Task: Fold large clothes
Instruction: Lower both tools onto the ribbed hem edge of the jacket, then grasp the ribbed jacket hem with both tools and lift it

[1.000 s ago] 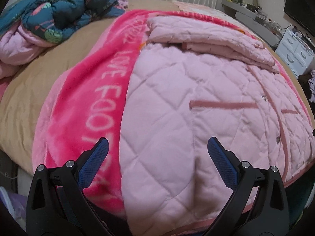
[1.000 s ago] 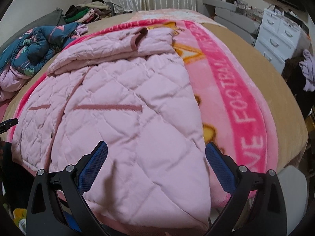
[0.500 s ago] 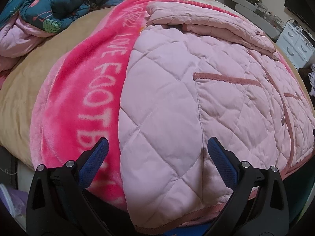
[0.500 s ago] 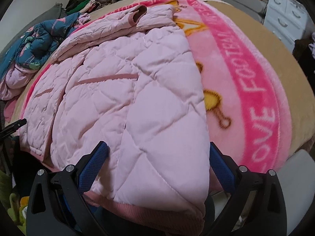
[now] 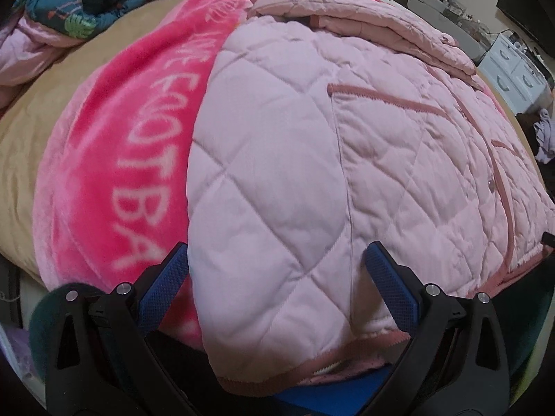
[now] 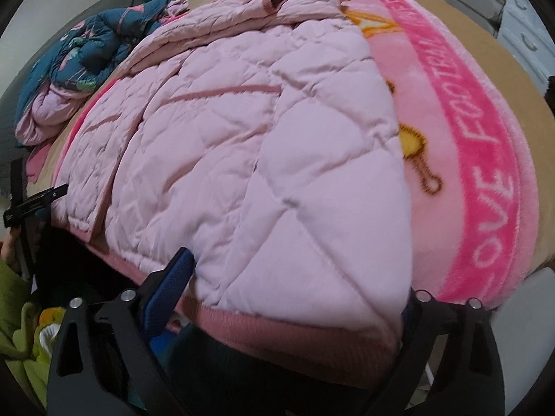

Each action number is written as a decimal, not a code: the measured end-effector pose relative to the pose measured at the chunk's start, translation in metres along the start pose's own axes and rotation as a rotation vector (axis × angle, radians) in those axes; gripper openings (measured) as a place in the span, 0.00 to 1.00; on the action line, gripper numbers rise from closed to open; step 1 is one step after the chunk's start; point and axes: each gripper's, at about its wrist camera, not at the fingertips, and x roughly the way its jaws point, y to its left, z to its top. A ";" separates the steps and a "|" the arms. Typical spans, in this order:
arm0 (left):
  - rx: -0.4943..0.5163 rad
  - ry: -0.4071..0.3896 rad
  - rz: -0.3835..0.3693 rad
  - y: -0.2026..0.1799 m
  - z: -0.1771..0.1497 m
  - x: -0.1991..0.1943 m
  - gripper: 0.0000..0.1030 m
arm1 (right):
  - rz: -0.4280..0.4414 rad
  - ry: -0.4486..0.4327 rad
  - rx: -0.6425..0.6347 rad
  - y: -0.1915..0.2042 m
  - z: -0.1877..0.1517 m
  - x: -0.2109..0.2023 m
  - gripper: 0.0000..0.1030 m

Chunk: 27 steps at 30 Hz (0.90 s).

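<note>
A pale pink quilted jacket (image 5: 312, 145) lies flat on a pink blanket on the bed, its sleeves folded across the far end. It also shows in the right wrist view (image 6: 249, 145). My left gripper (image 5: 277, 270) is open, its blue-padded fingers straddling the jacket's near left hem corner. My right gripper (image 6: 295, 277) is open, its fingers on either side of the near right hem corner; the jacket hides its right pad. Neither is closed on the cloth.
The bright pink lettered blanket (image 5: 131, 159) covers a tan bedspread (image 5: 41, 97). A bundle of dark blue floral and pink bedding (image 5: 69, 3) lies at the bed's far left. White drawers (image 5: 517, 72) stand to the right. The left gripper's tip (image 6: 34, 201) shows in the right wrist view.
Both grippers have moved forward and down to the jacket's near hem, so the hem corners now sit between the open fingers. The jacket has not moved.
</note>
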 end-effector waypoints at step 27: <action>-0.079 0.032 -0.115 0.007 -0.020 0.009 0.86 | 0.189 -0.341 0.028 0.025 0.045 -0.071 0.15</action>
